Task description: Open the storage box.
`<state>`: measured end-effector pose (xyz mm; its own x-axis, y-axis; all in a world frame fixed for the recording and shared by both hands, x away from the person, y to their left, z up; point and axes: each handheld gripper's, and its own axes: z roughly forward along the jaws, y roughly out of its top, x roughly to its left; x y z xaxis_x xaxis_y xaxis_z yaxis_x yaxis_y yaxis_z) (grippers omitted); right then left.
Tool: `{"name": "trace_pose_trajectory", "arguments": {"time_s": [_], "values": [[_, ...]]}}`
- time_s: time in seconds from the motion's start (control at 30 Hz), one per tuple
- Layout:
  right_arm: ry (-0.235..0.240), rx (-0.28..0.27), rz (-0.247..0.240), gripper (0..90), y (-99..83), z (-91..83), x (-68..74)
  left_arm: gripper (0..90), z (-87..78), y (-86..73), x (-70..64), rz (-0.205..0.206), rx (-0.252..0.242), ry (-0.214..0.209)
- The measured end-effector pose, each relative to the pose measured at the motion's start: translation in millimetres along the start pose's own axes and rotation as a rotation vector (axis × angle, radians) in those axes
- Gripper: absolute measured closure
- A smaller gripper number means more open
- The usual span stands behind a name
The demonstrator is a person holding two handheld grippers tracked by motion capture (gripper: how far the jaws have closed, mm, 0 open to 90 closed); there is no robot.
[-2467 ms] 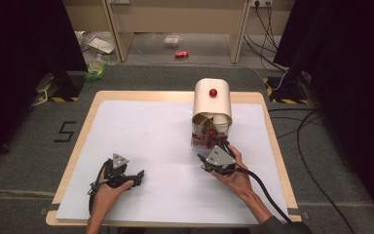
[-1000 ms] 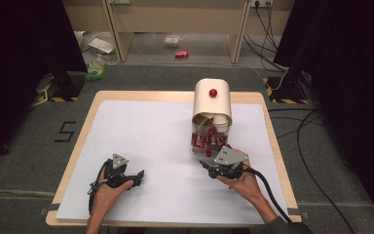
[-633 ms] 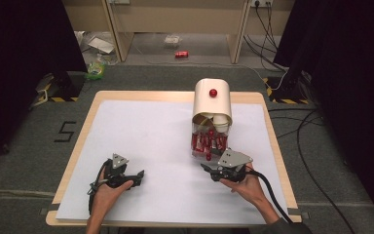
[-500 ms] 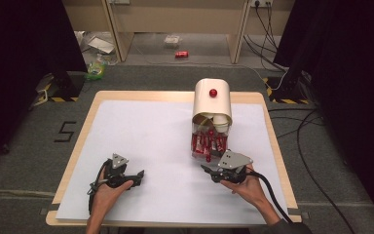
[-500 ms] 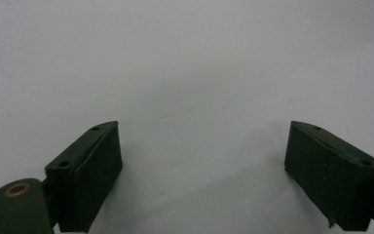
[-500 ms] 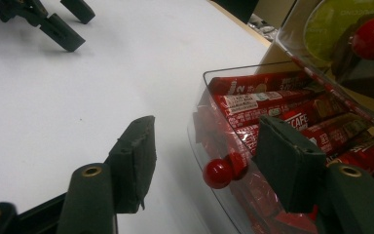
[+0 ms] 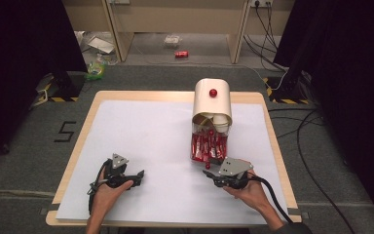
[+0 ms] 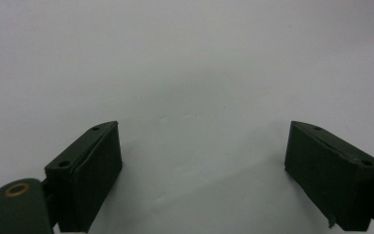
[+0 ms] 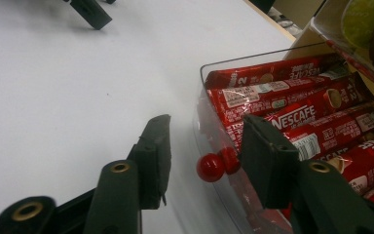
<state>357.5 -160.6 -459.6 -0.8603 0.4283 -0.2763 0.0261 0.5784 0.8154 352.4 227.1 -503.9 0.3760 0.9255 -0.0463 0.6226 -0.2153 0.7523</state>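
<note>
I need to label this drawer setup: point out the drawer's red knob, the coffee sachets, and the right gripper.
red knob [image 9: 210, 167], right gripper view, on the ball's round front.
coffee sachets [image 9: 292, 114], right gripper view, on a red packet's printed face.
right gripper [image 7: 209, 174], high view, midway between its fingertips.

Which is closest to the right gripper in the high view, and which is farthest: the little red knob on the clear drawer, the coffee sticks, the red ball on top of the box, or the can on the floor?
From the right gripper:
1. Drawer knob, just ahead of its jaws.
2. Coffee sticks, inside the clear drawer behind the knob.
3. Red ball, on top of the cream box, farther back.
4. Can, on the floor beyond the table.
</note>
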Motion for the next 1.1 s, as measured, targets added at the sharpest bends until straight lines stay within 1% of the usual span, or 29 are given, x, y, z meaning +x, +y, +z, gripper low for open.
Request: {"name": "trace_pose_trajectory", "arguments": {"time_s": [0.1,0.2,0.27,0.37,0.4,0.53,0.63,0.7,0.83,0.97,1.0,1.1], "values": [[0.0,0.007,-0.024,59.8,-0.4,0.0,0.2,12.8,-0.1,0.0,0.2,-0.001,0.0,-0.001],[-0.005,0.007,-0.022,61.3,-1.1,0.6,-0.2,12.7,0.1,0.0,-0.1,0.002,0.001,0.0],[-0.011,0.012,-0.03,61.7,-1.6,1.3,-0.7,12.8,0.0,0.0,0.0,0.0,0.0,0.0],[-0.024,0.017,-0.021,61.6,-3.1,2.9,-2.5,12.7,0.2,0.0,-0.1,0.002,0.0,0.001],[-0.021,0.014,-0.015,61.7,-3.2,3.1,-3.0,12.7,0.1,0.0,0.0,0.001,0.0,0.0],[-0.011,0.017,-0.01,61.6,-3.5,3.5,-2.6,12.7,0.2,0.0,-0.2,0.001,0.0,0.001],[0.013,0.027,-0.015,62.3,-3.8,4.4,-1.1,12.7,0.1,0.0,-0.1,0.001,0.0,0.001],[0.038,0.038,-0.019,62.5,-3.9,4.7,1.0,12.7,0.1,0.0,0.0,0.001,0.0,0.0],[0.07,0.039,-0.02,62.0,-2.7,4.0,5.3,12.8,0.0,0.0,0.0,0.0,0.0,0.0],[0.073,0.044,-0.029,59.6,-2.5,2.1,9.4,12.8,-0.1,0.0,0.2,-0.001,0.0,-0.002],[0.075,0.046,-0.023,59.5,-2.5,1.4,10.3,12.8,0.0,0.0,0.0,0.0,0.0,-0.001],[0.082,0.045,-0.024,58.7,-2.7,-0.4,12.7,12.8,0.0,0.0,0.1,-0.001,0.0,-0.001]]}}
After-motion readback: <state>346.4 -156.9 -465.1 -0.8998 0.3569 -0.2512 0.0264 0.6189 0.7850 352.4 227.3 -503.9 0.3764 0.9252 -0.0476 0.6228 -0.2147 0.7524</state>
